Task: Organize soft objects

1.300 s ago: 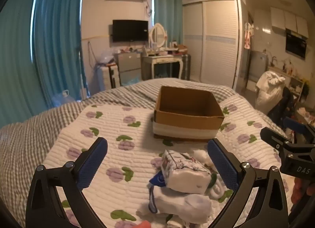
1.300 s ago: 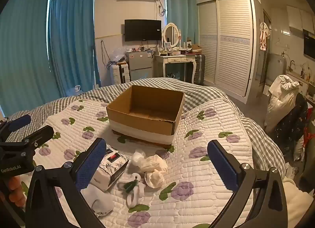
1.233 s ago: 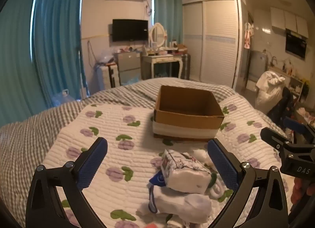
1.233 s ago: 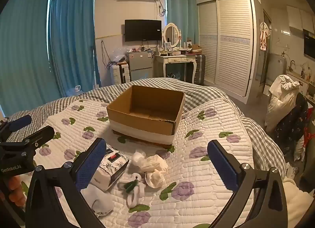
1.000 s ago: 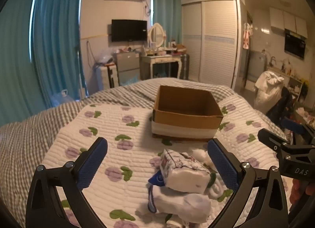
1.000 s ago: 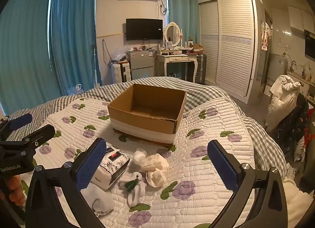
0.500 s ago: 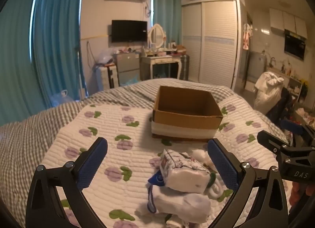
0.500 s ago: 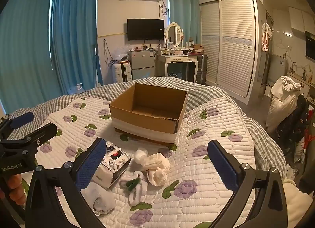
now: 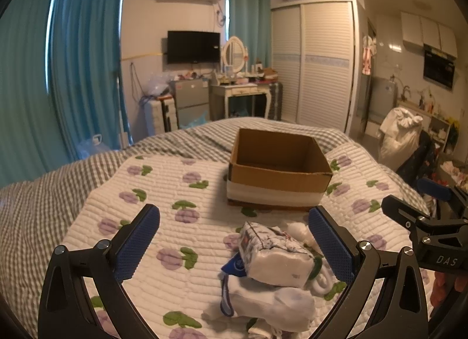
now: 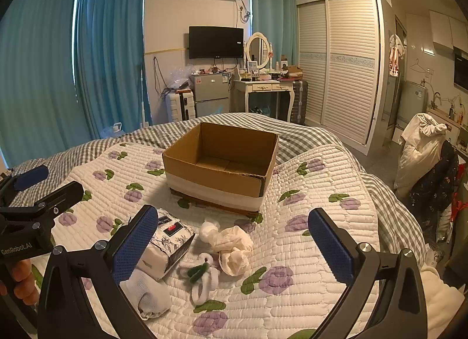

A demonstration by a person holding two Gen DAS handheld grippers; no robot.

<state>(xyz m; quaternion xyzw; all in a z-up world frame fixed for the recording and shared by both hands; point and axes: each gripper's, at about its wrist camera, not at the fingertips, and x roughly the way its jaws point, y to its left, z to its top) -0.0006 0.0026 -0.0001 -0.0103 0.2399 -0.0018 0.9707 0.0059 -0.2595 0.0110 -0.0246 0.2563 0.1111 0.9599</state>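
On the bed's quilt (image 10: 316, 192) stands an open cardboard box (image 10: 222, 169), empty as far as its floor shows, with the soft things heaped just in front of it.

The largest is a wrapped tissue pack (image 9: 275, 254), lying tilted on a rolled white sock (image 9: 272, 304). It looks light and squashy with a slick film, so a hold across its short middle should suit best.

Beside it lies a crumpled cream cloth (image 10: 234, 248), limp and best pinched at its bunched centre, and a small white-and-green loop (image 10: 201, 276), too small to make out.

The left gripper (image 9: 234, 245) and the right gripper (image 10: 231, 245) both hover with fingers spread wide, holding nothing.
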